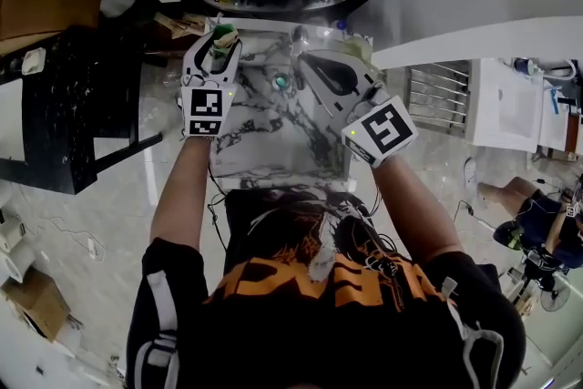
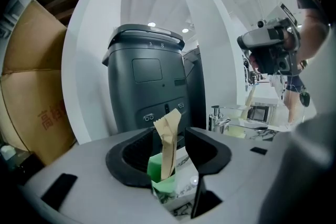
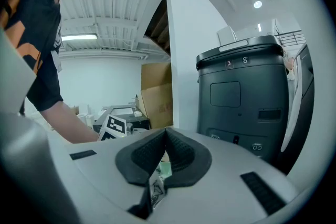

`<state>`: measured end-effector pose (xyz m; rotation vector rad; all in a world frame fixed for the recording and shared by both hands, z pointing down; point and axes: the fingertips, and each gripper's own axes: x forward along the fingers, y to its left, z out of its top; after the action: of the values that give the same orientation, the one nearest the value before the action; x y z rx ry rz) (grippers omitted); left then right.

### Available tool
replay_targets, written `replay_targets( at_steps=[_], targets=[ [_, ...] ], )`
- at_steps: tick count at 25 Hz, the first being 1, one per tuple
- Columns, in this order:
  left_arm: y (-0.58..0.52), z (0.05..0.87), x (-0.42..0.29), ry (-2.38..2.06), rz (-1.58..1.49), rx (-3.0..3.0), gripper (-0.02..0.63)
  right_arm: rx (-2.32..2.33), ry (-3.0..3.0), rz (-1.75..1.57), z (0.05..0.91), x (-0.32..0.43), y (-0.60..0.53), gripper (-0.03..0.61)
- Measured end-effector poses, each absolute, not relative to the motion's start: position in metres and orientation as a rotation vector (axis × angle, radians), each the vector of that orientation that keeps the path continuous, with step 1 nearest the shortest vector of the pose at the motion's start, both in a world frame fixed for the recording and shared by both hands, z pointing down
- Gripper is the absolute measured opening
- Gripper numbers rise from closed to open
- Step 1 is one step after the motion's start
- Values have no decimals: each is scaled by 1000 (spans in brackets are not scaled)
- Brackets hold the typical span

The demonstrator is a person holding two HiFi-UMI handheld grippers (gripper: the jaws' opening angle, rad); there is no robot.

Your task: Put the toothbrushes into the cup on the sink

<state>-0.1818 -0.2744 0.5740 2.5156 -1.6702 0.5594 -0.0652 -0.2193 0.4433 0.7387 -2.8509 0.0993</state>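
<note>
My left gripper (image 2: 169, 136) has its jaws apart around a wrapped toothbrush (image 2: 168, 139), which stands in the green cup (image 2: 161, 182) at lower middle. My right gripper (image 3: 165, 139) is closed and empty. I see no other toothbrushes.

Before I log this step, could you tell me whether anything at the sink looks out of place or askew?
Nothing stands out. The paper-wrapped toothbrush stands nearly upright in the green cup, between the left gripper's open jaws. No spill or damage shows on the marble counter.
</note>
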Motion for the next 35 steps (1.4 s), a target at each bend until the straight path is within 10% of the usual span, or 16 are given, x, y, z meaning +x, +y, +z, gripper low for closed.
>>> replay_targets(
  at_steps=[7, 23, 35],
  targets=[
    [-270, 557, -185, -1722, 530, 2511, 279, 761, -2843, 97, 439, -58, -214, 14],
    [-190, 397, -125, -1677, 20, 2635, 239, 816, -2930, 45, 391, -24, -158, 14],
    [-122, 339, -40, -1471, -18, 2811, 50, 1036, -3068, -2, 333, 34, -110, 14]
  ],
)
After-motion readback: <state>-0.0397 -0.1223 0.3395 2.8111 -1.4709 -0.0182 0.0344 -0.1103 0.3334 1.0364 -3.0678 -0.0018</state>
